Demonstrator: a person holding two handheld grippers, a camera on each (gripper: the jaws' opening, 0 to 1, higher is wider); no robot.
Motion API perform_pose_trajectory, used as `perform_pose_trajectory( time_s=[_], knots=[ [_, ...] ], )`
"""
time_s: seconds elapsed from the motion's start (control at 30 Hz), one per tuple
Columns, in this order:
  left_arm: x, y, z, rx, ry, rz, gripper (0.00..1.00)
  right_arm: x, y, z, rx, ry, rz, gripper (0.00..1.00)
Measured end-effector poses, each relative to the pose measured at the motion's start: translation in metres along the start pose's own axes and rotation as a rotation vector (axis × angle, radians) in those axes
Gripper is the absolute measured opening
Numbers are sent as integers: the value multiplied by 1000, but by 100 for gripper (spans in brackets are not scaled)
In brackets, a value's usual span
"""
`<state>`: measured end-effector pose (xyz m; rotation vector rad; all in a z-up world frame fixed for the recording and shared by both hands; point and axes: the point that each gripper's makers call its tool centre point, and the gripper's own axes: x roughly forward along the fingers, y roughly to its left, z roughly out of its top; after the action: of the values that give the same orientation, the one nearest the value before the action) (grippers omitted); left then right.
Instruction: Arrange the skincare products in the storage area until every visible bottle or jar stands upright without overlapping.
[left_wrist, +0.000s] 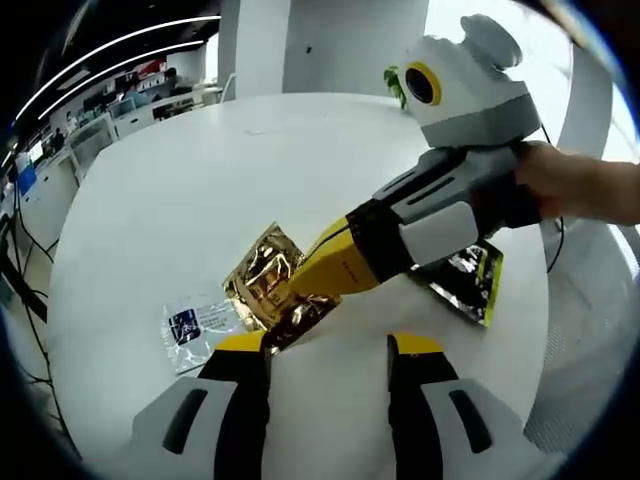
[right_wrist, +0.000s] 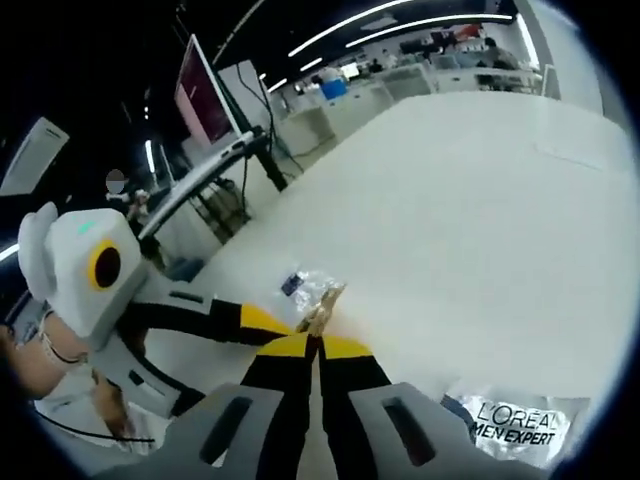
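Right tongs (right_wrist: 315, 345) pinch gold sachet (left_wrist: 268, 280) on table (left_wrist: 180, 190).

Right hand-held gripper (right_wrist: 316, 345) jaws apparently pinched together, left hand-held gripper (left_wrist: 328, 350) jaws parted

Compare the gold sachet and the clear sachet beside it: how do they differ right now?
The gold sachet is shiny, crinkled foil; the clear sachet is see-through with a dark blue label. The gold sachet is pinched in the right tool; the clear sachet lies free. Both are flat packets on the white table.
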<state>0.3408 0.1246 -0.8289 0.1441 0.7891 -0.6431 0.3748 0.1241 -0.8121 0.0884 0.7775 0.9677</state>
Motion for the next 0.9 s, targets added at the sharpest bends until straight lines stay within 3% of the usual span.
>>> perform_pose_trajectory(
  time_s=[0.43,0.77,0.9],
  knots=[
    [-14,2,6,-47,-42,-1,45,-11,9,10,-18,-46,-12,1],
    [-37,17,5,-127,-92,29,43,-32,16,1,-66,-36,-4,1],
    [-44,15,6,-170,-125,25,43,-41,18,-1,-81,-30,4,1]
  ],
)
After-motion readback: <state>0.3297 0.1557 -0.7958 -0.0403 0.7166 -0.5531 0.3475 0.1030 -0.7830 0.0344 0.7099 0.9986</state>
